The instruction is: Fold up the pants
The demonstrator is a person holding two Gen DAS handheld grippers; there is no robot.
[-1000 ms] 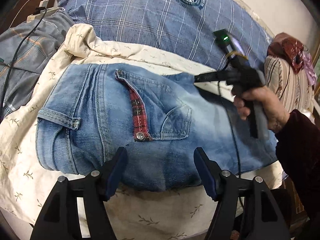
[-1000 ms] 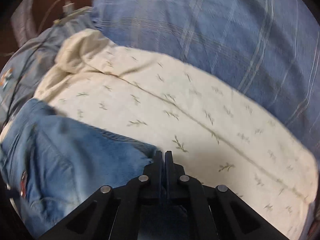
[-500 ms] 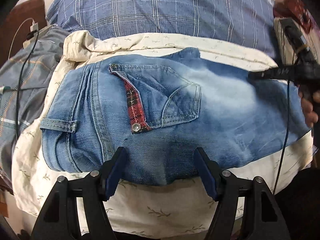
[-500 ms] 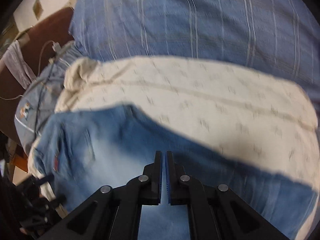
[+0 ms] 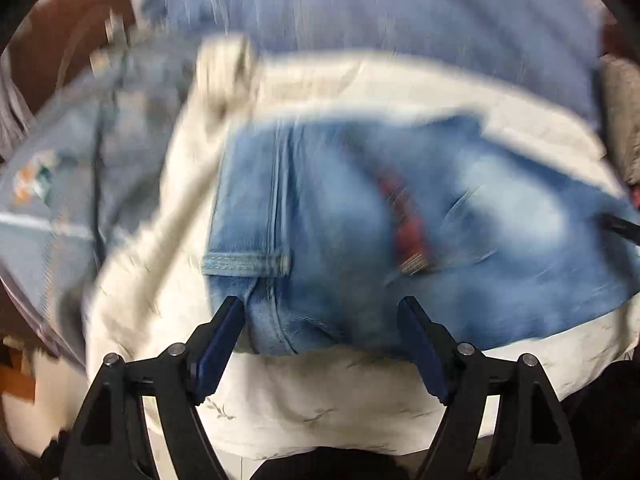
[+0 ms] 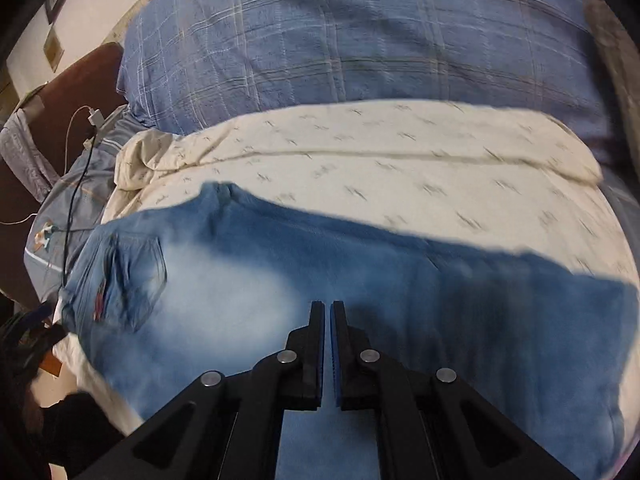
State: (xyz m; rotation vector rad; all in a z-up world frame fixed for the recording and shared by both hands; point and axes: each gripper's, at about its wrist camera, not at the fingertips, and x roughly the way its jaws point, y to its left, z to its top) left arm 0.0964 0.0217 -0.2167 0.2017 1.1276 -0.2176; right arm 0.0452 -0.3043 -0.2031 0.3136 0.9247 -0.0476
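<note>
Since a second ago I swing my left gripper (image 5: pixel 320 326), fingers widening and empty, over the waistband end of the jeans (image 5: pixel 400 240) lying lengthwise on the bed, my right gripper (image 6: pixel 326 344) pinched shut mid-leg.

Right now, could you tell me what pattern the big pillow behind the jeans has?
Blue plaid with pale lines on the pillow; clearest in the right wrist view.

Faded blue denim pants (image 6: pixel 280 300), lying flat and lengthwise on a cream leaf-print sheet (image 6: pixel 400 168) over the bed, waist end left, back pocket (image 6: pixel 132 276) with red plaid trim facing up, legs stretched right, belt loop (image 5: pixel 246 264) at the waistband
</note>
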